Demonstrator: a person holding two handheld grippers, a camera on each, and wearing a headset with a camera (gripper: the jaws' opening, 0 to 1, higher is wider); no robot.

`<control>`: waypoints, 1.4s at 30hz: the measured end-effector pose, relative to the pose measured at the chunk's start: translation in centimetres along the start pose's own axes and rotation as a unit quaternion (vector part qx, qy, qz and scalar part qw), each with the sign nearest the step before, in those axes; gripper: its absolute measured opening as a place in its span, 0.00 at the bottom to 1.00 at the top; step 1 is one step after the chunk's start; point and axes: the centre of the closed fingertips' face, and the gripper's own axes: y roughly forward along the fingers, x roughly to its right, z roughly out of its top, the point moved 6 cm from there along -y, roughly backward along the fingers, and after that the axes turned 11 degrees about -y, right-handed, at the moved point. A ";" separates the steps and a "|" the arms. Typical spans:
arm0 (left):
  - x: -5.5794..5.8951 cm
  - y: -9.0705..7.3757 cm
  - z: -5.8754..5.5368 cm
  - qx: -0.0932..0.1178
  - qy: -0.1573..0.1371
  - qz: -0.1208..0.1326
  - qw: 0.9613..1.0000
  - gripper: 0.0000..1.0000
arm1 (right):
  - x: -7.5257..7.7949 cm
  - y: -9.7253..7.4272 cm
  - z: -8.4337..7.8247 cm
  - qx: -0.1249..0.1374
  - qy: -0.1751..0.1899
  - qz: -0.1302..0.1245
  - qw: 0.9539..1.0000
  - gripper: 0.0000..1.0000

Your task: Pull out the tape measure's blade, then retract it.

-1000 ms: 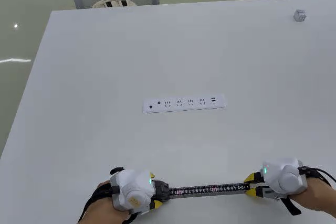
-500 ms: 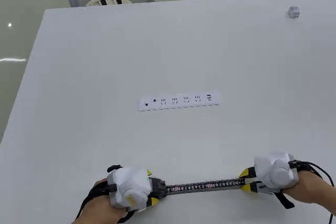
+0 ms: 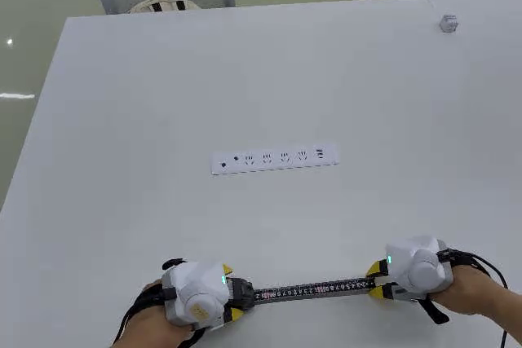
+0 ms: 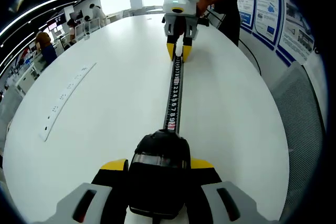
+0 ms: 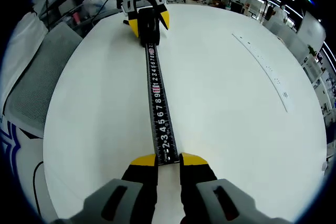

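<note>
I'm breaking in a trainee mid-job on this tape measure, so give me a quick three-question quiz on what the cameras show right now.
1. Multiple choice: what does the left gripper hold? A) the black tape measure case; B) a screwdriver; C) nothing.
2. Fill in: the right gripper's fingers pinch the ____ of the black numbered blade.
3. True or false: the blade is fully retracted into the case.

Key: 1 A. 2 tip. 3 false: it stretches over the white table from one gripper to the other.
</note>
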 end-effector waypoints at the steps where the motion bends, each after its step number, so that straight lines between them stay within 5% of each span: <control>1: 0.0 0.0 0.0 0.000 -0.001 0.000 1.000 0.40 | 0.0 0.0 -0.1 -0.001 0.003 -0.002 1.000 0.16; 32: -0.2 -0.3 0.6 0.024 -0.034 0.010 0.999 0.49 | 0.1 -0.2 0.1 -0.017 0.043 -0.043 0.998 0.22; 42: -0.4 -1.4 0.7 0.041 -0.076 0.039 0.995 0.54 | 0.1 -1.1 0.5 -0.009 0.086 -0.077 0.993 0.26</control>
